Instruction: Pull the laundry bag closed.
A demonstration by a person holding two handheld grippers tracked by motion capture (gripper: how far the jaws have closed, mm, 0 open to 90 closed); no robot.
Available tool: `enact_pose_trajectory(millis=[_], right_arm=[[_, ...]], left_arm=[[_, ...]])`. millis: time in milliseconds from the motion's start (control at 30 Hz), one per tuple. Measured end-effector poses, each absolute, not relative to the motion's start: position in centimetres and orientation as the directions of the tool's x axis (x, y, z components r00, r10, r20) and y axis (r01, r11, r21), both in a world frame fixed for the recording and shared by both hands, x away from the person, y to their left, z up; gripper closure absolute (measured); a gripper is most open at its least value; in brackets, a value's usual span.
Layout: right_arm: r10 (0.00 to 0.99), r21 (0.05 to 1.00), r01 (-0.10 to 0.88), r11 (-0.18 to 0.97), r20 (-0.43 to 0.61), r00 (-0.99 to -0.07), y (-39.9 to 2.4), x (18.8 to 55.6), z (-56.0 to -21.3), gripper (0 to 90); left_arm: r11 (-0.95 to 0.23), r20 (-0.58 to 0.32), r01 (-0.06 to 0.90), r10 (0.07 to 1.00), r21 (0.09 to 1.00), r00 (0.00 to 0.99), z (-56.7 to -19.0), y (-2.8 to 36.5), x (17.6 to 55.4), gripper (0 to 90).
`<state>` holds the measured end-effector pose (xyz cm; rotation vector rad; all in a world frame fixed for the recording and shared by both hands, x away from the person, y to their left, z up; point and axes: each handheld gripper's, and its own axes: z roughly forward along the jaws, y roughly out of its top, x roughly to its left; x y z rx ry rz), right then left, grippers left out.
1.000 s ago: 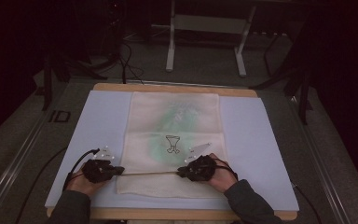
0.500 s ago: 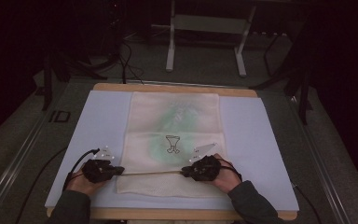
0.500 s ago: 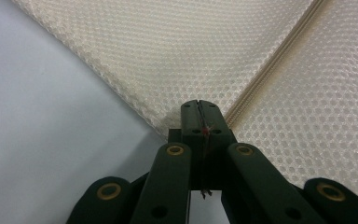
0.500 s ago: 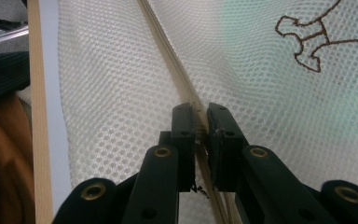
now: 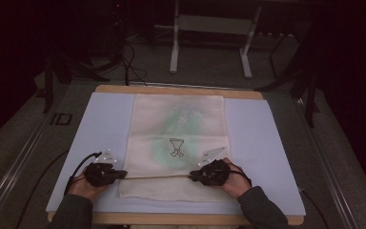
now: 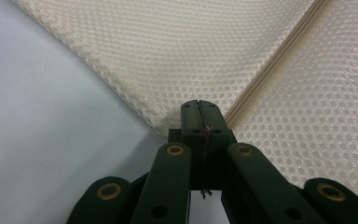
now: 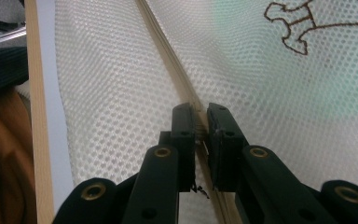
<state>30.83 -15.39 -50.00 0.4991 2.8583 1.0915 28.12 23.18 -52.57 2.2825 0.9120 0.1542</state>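
A cream mesh bag [image 5: 178, 124] lies flat on a pale blue mat [image 5: 107, 124], with a brown outline drawing [image 5: 176, 146] at its middle. A zipper [image 5: 157, 177] runs across its near part. My left gripper [image 5: 124, 174] sits at the zipper's left end. In the left gripper view its jaws [image 6: 198, 103] are pressed together on the bag's edge, where the zipper [image 6: 270, 70] ends. My right gripper [image 5: 193, 176] is farther right on the same line. In the right gripper view it [image 7: 201, 108] is shut on the zipper [image 7: 163, 42].
The mat covers a wooden table [image 5: 181, 89] whose edge shows at the back and front. A metal stand [image 5: 209, 28] stands on the floor beyond the table. Cables [image 5: 83, 162] trail from the left gripper over the mat. Bare mat [image 5: 262, 143] lies right of the bag.
My right gripper has crept slightly to the right along the zipper line. The left gripper has stayed where it was.
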Motion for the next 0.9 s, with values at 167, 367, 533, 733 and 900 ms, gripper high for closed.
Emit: enact_pose_trajectory(millis=[167,367,533,733,900], right_arm=[[0.326,0.658,0.297,0.692,0.083,-0.942,-16.1,30.8,-50.0,82.3],[0.329,0.660,0.301,0.689,0.085,-0.941,-16.6,30.8,-50.1,82.3],[0.336,0.659,0.307,0.687,0.086,-0.938,-16.9,30.8,-50.2,82.3],[0.345,0.660,0.319,0.680,0.095,-0.934,-17.6,30.9,-50.2,82.3],[0.348,0.659,0.322,0.680,0.098,-0.933,-17.7,30.8,-50.3,82.3]], left_arm=[[-0.534,-0.131,0.572,0.650,0.623,0.749,-52.6,23.2,28.1,89.9],[-0.531,-0.135,0.574,0.650,0.623,0.747,-52.6,23.2,28.1,89.8],[-0.530,-0.139,0.575,0.648,0.623,0.749,-52.6,23.2,28.2,89.8],[-0.530,-0.140,0.574,0.647,0.624,0.749,-52.6,23.3,28.2,89.8],[-0.529,-0.138,0.575,0.650,0.624,0.748,-52.6,23.2,28.2,89.8]])
